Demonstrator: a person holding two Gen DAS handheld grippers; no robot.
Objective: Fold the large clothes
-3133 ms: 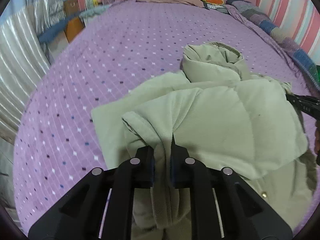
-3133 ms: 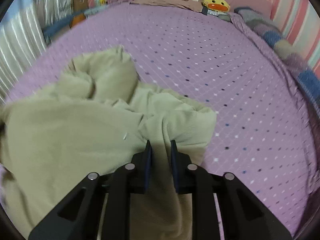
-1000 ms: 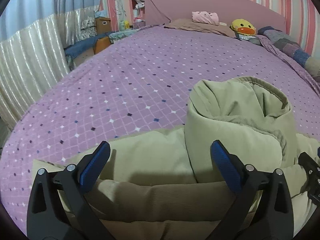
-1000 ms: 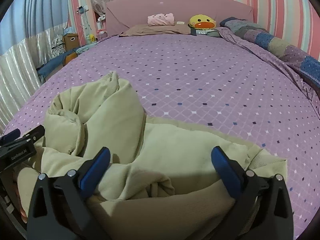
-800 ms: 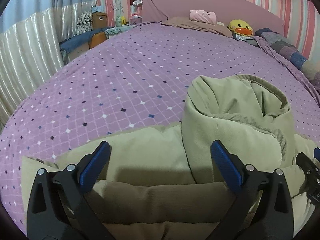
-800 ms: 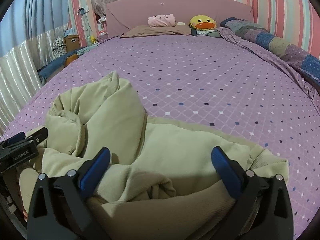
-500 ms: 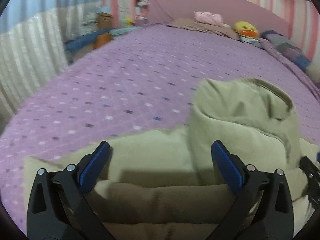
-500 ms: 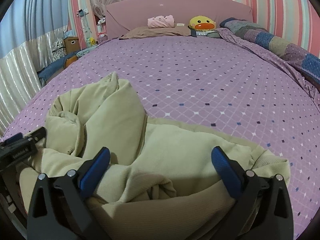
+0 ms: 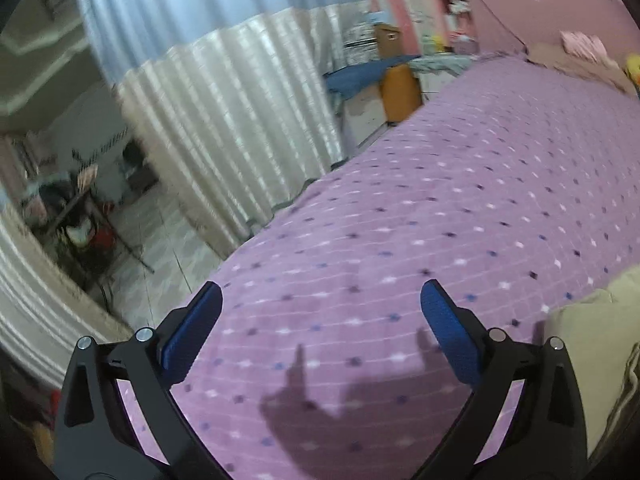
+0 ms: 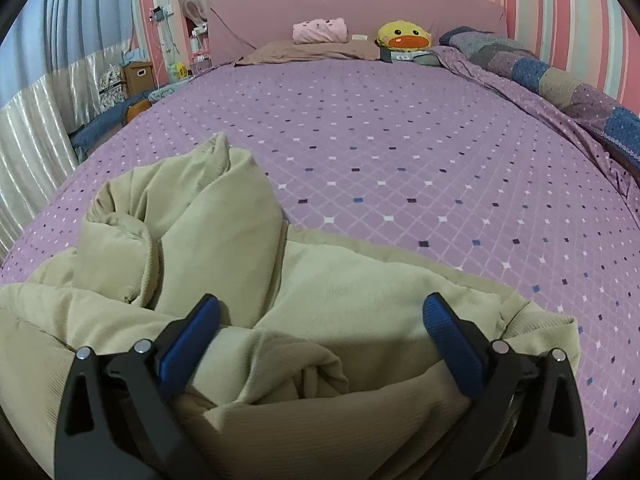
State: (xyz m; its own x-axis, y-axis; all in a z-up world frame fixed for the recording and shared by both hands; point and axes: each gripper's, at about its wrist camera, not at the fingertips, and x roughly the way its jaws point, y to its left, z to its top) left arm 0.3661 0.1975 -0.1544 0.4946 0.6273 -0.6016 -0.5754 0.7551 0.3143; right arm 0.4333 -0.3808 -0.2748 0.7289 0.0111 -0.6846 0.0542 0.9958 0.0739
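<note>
A pale green padded jacket (image 10: 304, 292) lies folded in a bundle on the purple dotted bedspread (image 10: 400, 128), its hood (image 10: 192, 216) standing up at the left. My right gripper (image 10: 320, 332) is open and empty, its jaws spread just above the jacket's near folds. My left gripper (image 9: 320, 320) is open and empty over bare bedspread (image 9: 440, 208) near the bed's left edge. Only an edge of the jacket (image 9: 592, 352) shows at the right of the left wrist view.
Pillows, a pink folded cloth (image 10: 320, 30) and a yellow duck plush (image 10: 404, 36) sit at the headboard. A patchwork quilt (image 10: 560, 80) runs along the right side. Silvery curtains (image 9: 224, 120), boxes (image 9: 400, 84) and floor clutter lie left of the bed.
My left gripper has swung left, away from the jacket, and now faces the bed's left edge and the curtains. My right gripper has stayed open over the jacket. Earlier both were shut on the jacket.
</note>
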